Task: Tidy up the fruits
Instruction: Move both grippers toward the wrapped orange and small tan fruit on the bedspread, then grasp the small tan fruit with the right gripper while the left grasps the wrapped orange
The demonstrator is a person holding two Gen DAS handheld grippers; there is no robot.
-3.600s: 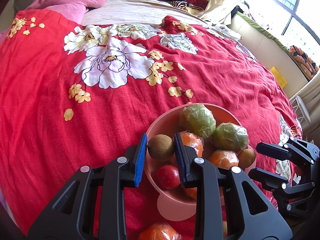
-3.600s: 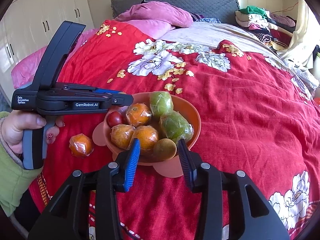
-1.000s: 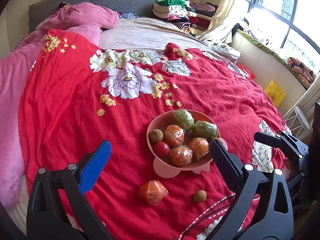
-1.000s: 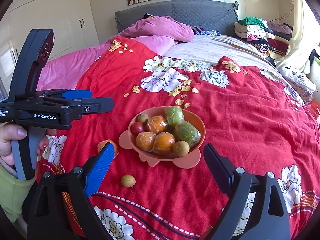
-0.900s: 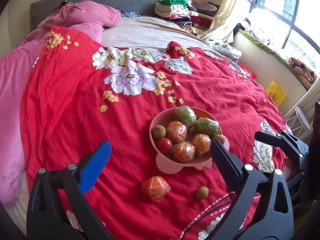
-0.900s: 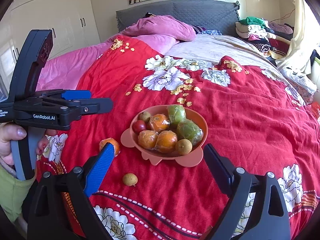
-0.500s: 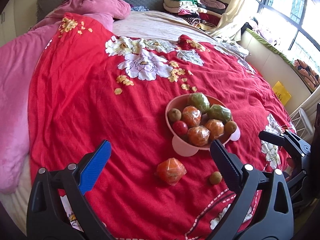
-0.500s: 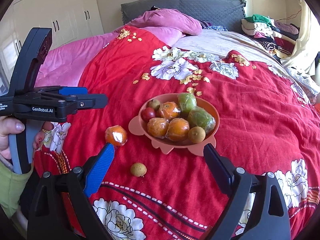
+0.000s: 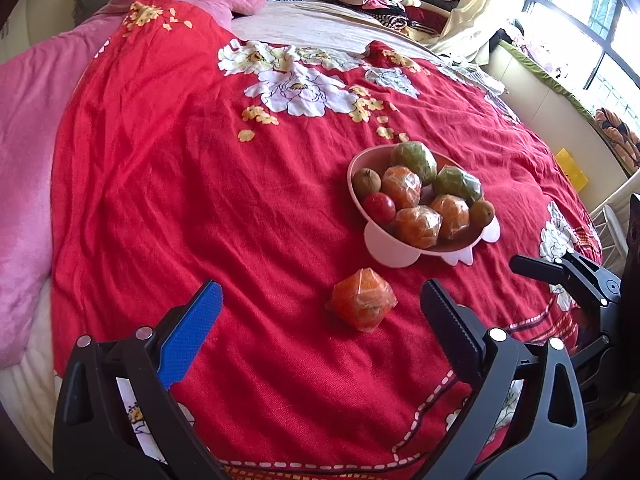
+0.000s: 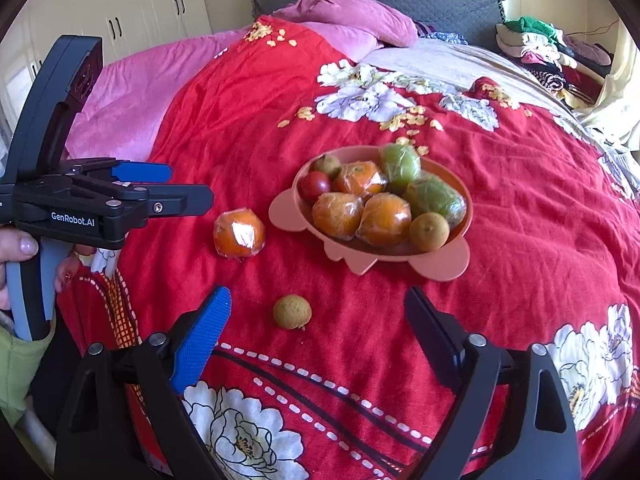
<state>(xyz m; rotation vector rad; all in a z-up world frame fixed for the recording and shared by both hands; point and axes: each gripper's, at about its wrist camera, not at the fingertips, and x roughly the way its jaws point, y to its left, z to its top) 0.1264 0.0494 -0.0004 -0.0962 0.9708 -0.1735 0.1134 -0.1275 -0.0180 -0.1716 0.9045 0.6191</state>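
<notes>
The left gripper (image 9: 320, 312) hangs with jaws spread wide and empty above a red floral bedspread (image 9: 192, 184), a plastic-wrapped orange (image 9: 363, 303) lying between its fingers. The right gripper (image 10: 316, 320), likewise wide apart and empty, frames a small brown fruit (image 10: 292, 312) on the cloth. Just beyond, a pink bowl (image 10: 440, 264) holds wrapped oranges, green fruits, a red one and brown ones.

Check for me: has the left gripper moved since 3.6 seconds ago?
Yes. The left gripper has pulled back from the pink bowl, released the brown fruit there, and now hangs open over the wrapped orange.
</notes>
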